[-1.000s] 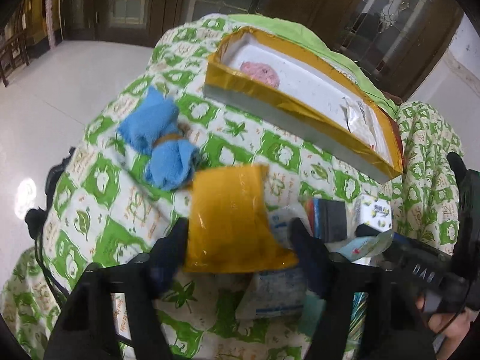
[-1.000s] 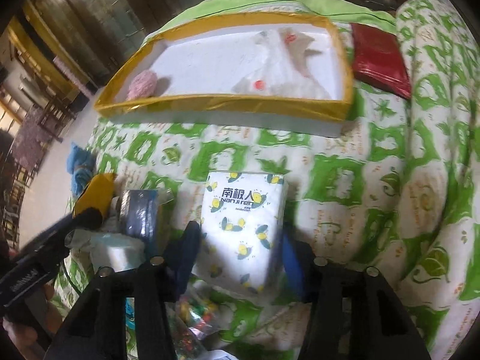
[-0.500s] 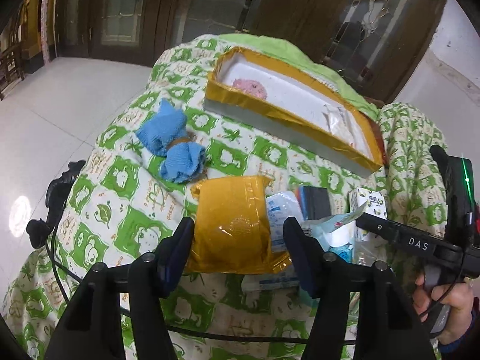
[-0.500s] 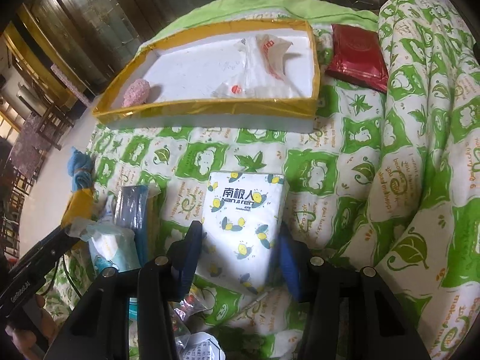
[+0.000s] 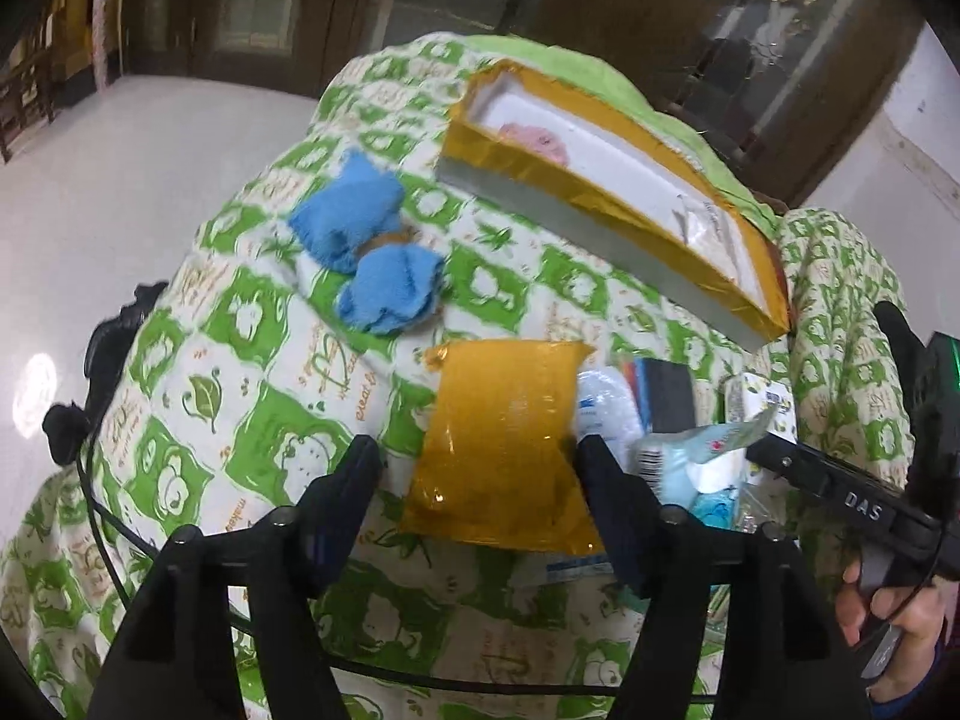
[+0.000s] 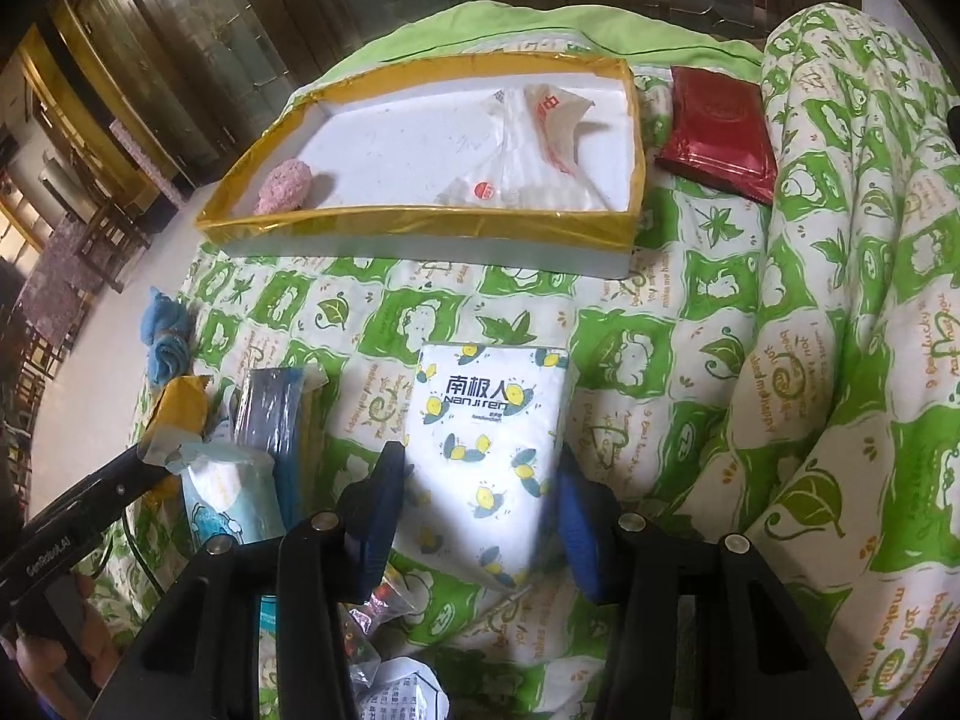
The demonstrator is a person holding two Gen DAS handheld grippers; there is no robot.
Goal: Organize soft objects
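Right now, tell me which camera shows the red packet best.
The right wrist view: the red packet lies flat and fully visible on the quilt, just right of the gold-edged tray. The left wrist view shows at most a dark sliver past the tray's far end, too little to identify.

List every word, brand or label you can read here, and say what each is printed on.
"南极人" over "NANJIREN": white tissue pack with bee prints, between the right gripper's jaws.
"DAS": the right gripper's black body, seen from the left wrist.
"makes me happy": quilt lettering; the rest is too blurred.
Red print on the plastic bag in the tray: unreadable.
Barcode label on the blue pack: too small.
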